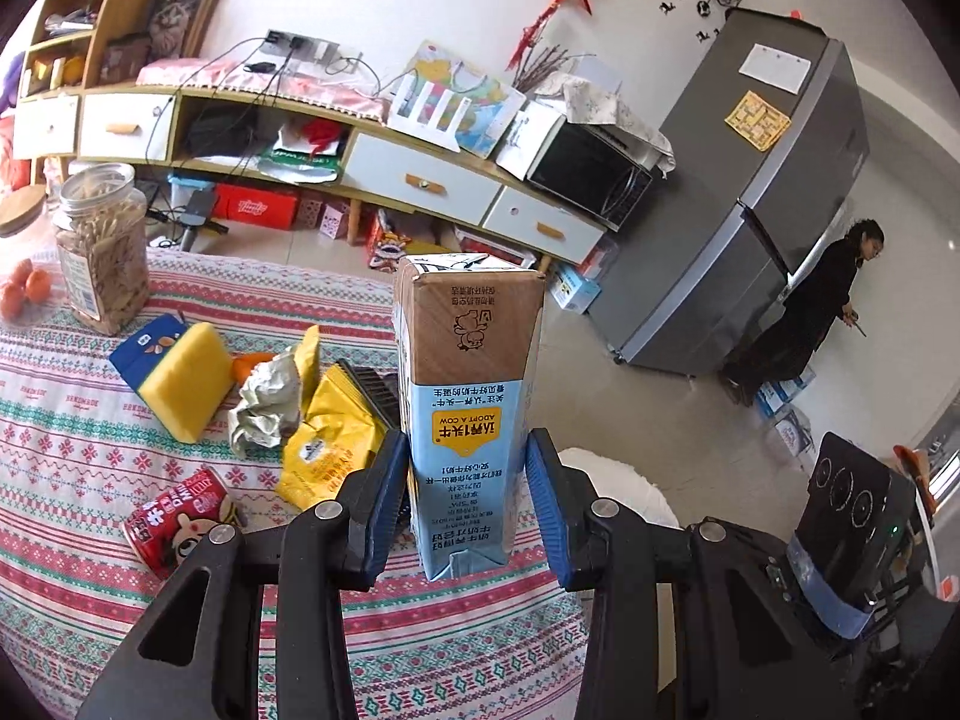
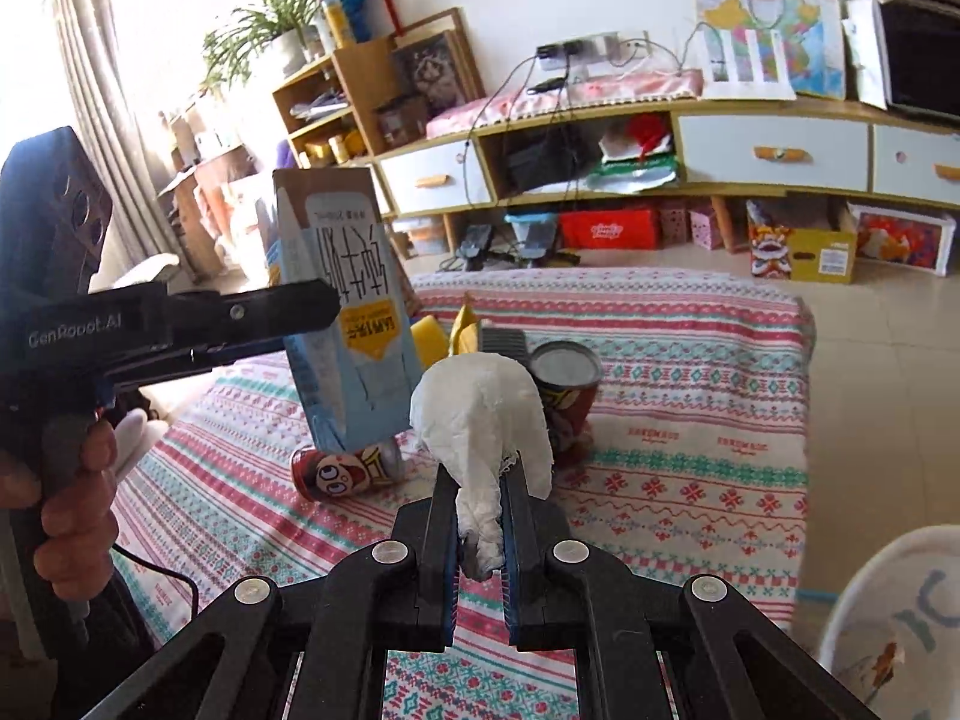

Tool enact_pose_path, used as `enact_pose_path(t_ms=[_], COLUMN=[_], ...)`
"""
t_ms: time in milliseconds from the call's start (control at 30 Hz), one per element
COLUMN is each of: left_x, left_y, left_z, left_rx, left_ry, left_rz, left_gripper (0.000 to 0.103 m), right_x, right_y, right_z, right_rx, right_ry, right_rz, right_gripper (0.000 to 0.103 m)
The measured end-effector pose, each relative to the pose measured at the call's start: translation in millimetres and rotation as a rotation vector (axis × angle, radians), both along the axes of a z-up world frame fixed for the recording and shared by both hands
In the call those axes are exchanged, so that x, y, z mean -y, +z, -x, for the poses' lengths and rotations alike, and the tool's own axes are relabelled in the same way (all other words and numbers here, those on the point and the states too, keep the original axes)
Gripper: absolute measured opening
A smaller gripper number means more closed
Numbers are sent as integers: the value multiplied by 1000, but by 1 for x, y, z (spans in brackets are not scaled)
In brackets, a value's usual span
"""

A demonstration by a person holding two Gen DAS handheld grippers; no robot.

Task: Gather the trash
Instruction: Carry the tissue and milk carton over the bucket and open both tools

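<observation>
Trash pickup is mid-run, w/ both tools already loaded. The left gripper [image 1: 468, 480] is pinching a milk carton [image 1: 471, 396] between its blue pads, held upside down (print inverted) and lifted clear of the tablecloth [image 1: 78, 462]; in the right wrist view the same carton [image 2: 351, 324] is hanging at centre left, tilted. The right gripper [image 2: 480, 534] is squeezing a crumpled white tissue [image 2: 483, 420], jaws nearly together on its twisted tail, the wad bulging above the tips.

Judging by that, the step in hand is carry-off: both items need taking to a bin & releasing. No bin is clearly showing; a white rounded thing [image 2: 894, 618] at lower right of the right wrist view might be one, but I can't tell.

Still lying on the cloth, centre left of the left wrist view: a red drink can [image 1: 177, 510] on its side, a yellow snack bag [image 1: 330, 450], crumpled foil wrap [image 1: 267, 405], a yellow sponge [image 1: 186, 381] resting on a blue carton [image 1: 144, 348]. A second red can [image 2: 564, 387] is standing upright just behind the tissue in the right wrist view.

Containers: a glass jar [image 1: 102, 258] at upper left, lidded, is packed w/ pale sticks (biscuits, probably). Oranges [image 1: 24, 291] are sitting beside it.
</observation>
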State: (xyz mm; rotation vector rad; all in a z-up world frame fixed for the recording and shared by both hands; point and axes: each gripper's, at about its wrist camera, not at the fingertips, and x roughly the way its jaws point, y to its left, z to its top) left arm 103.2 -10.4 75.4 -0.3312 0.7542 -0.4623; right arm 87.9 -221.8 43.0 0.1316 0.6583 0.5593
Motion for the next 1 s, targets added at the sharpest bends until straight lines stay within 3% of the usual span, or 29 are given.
enact_pose_path(t_ms=[233,600,867,1000], left_x=[54,160,217,241], left_y=[-7,-32,-62,-83], left_z=[7,4,-9,-14], left_rx=[-18,-61,-131,-158], left_ry=[-116,-286,-329,-348], left_rz=[-28,-69,-28,-58], left_gripper=[42,42,43,43], right_x=[59,127,183,210], right_y=[3,-8,-24,-38], right_z=[16,19,23,24], right_rx=[-28,-115,-223,-300], right_ry=[-154,-390,-538,-594], right_rz=[-88,-82,-154,-195], right_gripper=[9,9,9,9])
